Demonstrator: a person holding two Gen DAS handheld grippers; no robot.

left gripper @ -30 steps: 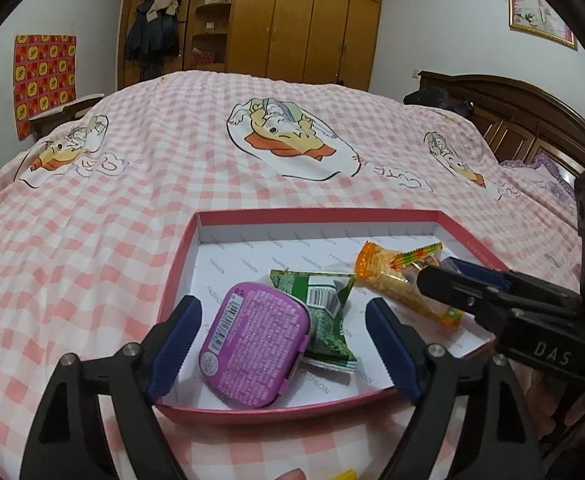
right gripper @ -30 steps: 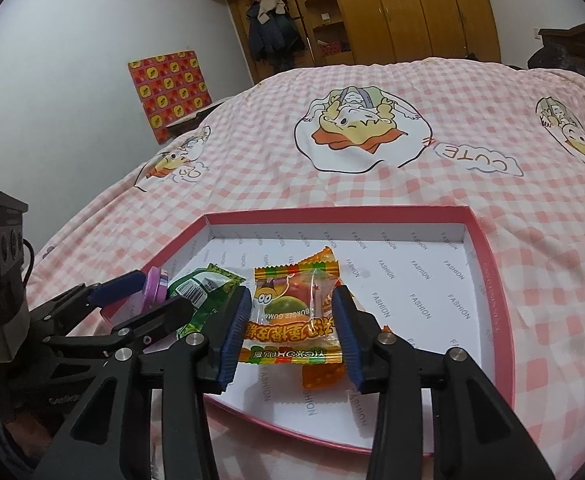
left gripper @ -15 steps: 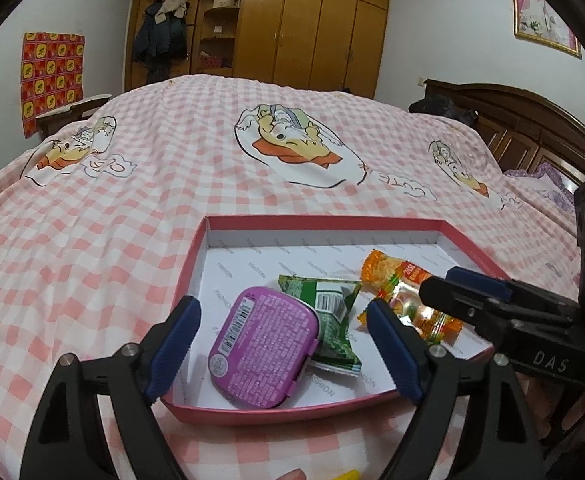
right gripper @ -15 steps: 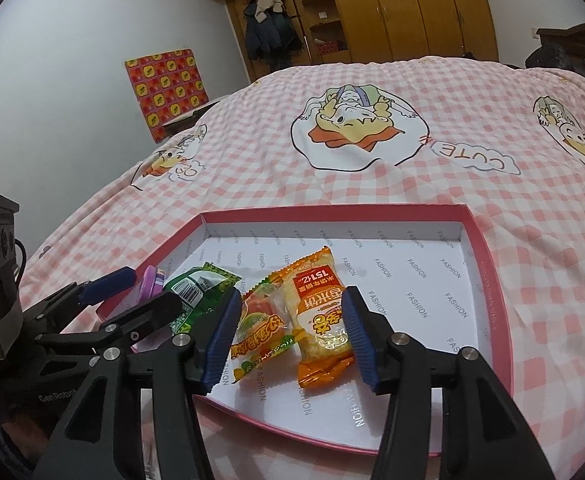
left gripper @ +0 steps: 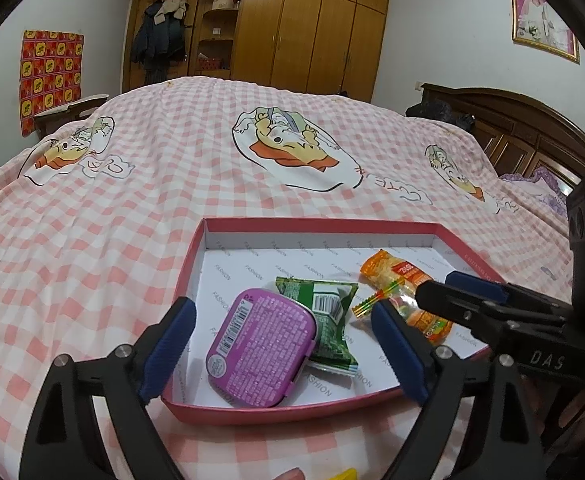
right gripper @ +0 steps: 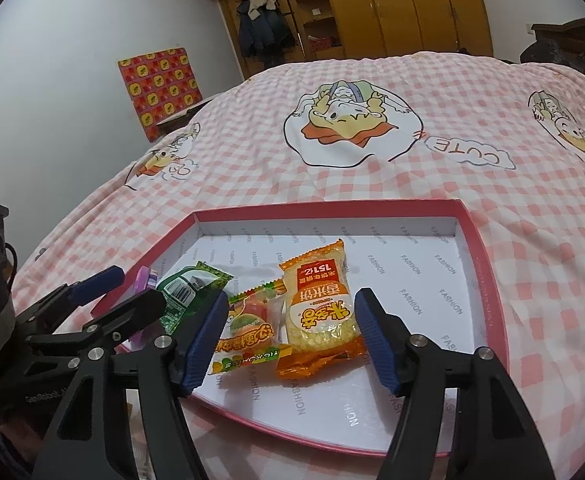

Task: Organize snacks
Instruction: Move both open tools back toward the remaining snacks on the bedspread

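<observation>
A shallow pink box [left gripper: 316, 225] [right gripper: 488, 280] lies on the bed. In it are a purple tin [left gripper: 262, 346], a green packet [left gripper: 328, 320] [right gripper: 190, 292], an orange rice-cracker packet [right gripper: 318, 300] [left gripper: 388, 276] and a gummy candy packet [right gripper: 248, 332] [left gripper: 396, 304]. My left gripper [left gripper: 282, 346] is open and empty, hovering over the tin at the box's near edge. My right gripper [right gripper: 290, 338] is open and empty, straddling the two orange packets, which lie loose on the box floor.
The box sits on a pink checked bedspread [left gripper: 132, 216] with cartoon prints. A wooden headboard [left gripper: 532, 136] is at the right, wardrobes [left gripper: 312, 28] at the back. A yellow object [left gripper: 342, 474] shows at the bottom edge of the left wrist view.
My right gripper opened wider and let go of the gummy packet, which now lies in the box beside the rice-cracker packet. Both grippers drew back slightly.
</observation>
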